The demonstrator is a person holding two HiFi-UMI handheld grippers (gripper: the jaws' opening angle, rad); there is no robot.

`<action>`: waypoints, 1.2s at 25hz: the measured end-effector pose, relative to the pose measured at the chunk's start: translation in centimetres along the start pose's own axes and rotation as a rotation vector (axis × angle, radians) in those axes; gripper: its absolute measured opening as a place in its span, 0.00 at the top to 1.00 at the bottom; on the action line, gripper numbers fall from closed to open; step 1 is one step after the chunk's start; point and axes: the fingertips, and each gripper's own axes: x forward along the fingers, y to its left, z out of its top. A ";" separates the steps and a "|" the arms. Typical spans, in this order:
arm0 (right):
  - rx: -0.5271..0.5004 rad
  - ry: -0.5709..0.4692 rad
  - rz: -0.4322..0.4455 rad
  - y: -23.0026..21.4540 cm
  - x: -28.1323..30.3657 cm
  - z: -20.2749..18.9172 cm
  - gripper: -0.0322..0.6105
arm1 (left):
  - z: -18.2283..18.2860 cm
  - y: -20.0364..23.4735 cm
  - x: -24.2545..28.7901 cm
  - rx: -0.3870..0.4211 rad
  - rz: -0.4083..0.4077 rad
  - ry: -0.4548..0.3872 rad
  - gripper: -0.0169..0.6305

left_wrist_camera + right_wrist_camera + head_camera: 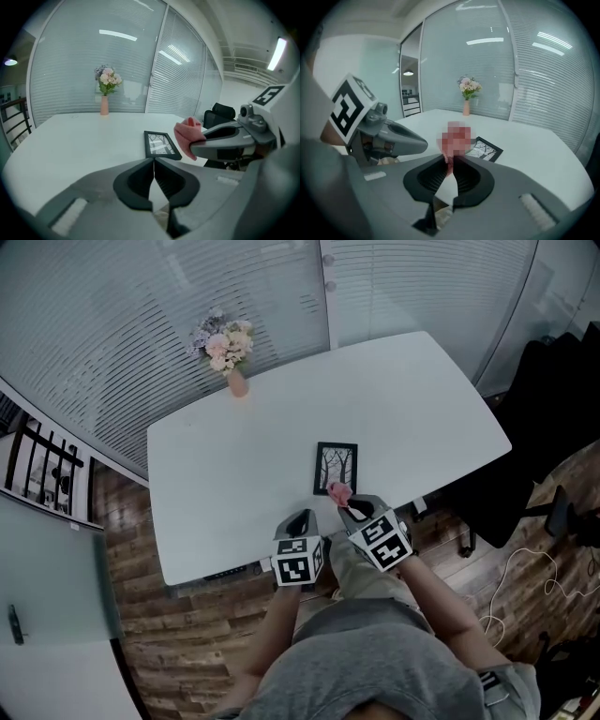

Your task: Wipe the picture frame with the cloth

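Two claws hover at the near edge of the white worktop (234, 456). The left claw (302, 517) is closed on nothing. The right claw (345, 501) pinches the pink cloth (338, 490), just short of the picture frame (336, 468) lying flat. Unbraced, the frame may skid when wiped.

Pink cloth (338, 491), black frame (336, 468), white table (253, 451)

the picture frame (336, 468) lies flat on the desk (234, 465), close to its near edge, right of the middle. the vase of flowers (231, 357) stands at the far left corner, well apart. the cloth (338, 490), in the right gripper (347, 502), is just at the frame's near edge. the left gripper (302, 518) hangs left of it, over the desk's near edge. a chair (534, 409) stands off the right edge.
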 end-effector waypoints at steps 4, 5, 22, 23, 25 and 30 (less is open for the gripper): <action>0.073 -0.041 0.005 1.4 -1.9 -0.3 0.89 | -1.1 -0.7 -2.4 -0.005 -0.010 -0.013 0.97; 0.079 -0.048 0.003 1.9 -2.3 -0.3 0.89 | -1.3 -0.9 -3.0 -0.004 -0.012 -0.015 0.97; 0.151 -0.129 -0.012 6.2 -5.7 -1.0 0.89 | -3.9 -2.1 -8.8 -0.002 -0.053 -0.049 0.97; 0.150 -0.132 -0.010 6.4 -5.7 -0.9 0.89 | -4.0 -2.0 -8.9 -0.003 -0.053 -0.049 0.97; 0.149 -0.140 -0.009 6.7 -5.8 -0.7 0.90 | -4.0 -2.0 -9.0 -0.003 -0.053 -0.049 0.97; 0.148 -0.148 0.001 7.0 -6.0 -0.4 0.90 | -4.1 -2.0 -8.9 -0.002 -0.053 -0.043 0.97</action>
